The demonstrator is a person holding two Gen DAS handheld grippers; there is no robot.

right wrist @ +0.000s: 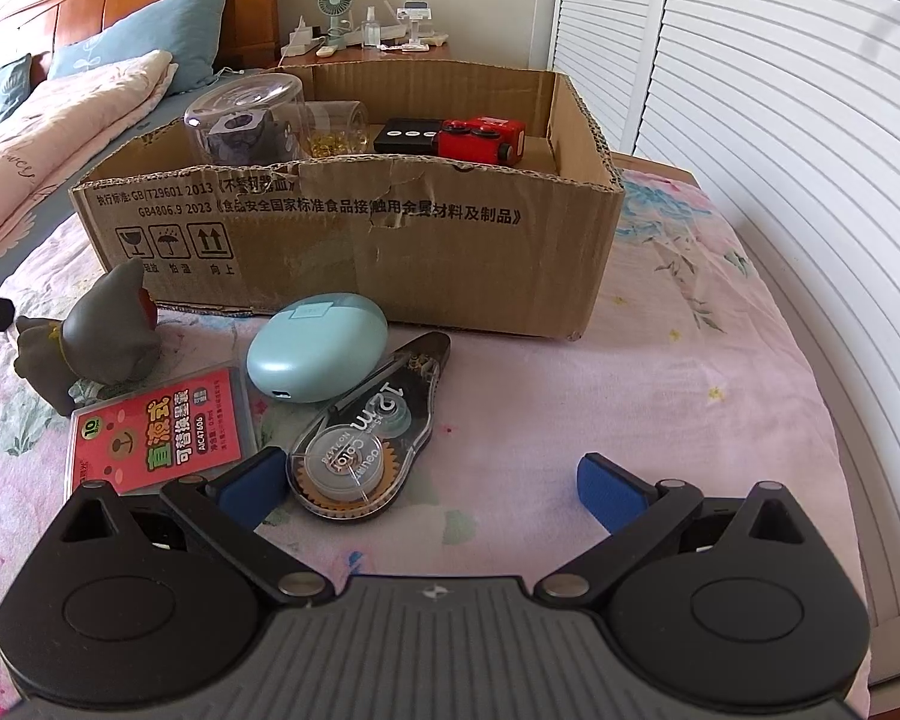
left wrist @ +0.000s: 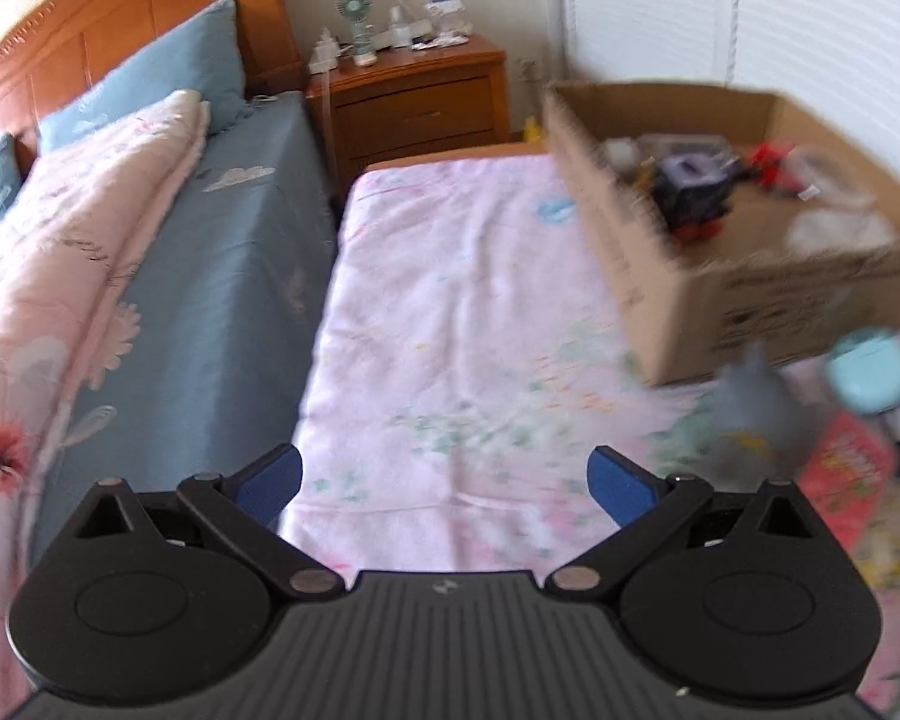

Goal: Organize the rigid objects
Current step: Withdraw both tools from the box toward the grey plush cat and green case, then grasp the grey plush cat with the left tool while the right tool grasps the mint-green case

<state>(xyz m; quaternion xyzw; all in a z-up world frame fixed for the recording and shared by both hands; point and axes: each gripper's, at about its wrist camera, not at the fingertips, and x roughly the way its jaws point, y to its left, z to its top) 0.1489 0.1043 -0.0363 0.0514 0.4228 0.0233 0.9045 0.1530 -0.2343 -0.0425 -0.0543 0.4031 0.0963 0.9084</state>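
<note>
A cardboard box (right wrist: 354, 240) stands on the pink bed sheet; it also shows blurred in the left wrist view (left wrist: 750, 300). Inside are a clear jar (right wrist: 246, 114), a black box (right wrist: 405, 135) and a red toy car (right wrist: 480, 138). In front of the box lie a mint oval case (right wrist: 317, 348), a correction tape dispenser (right wrist: 366, 450), a red refill pack (right wrist: 162, 432) and a grey figurine (right wrist: 99, 336). My right gripper (right wrist: 432, 489) is open and empty, its left finger beside the tape dispenser. My left gripper (left wrist: 444, 483) is open and empty above bare sheet.
A larger bed with blue sheet and pink quilt (left wrist: 90, 240) lies to the left. A wooden nightstand (left wrist: 414, 96) with a small fan stands behind. White louvred doors (right wrist: 780, 150) run along the right. The bed's right edge is close.
</note>
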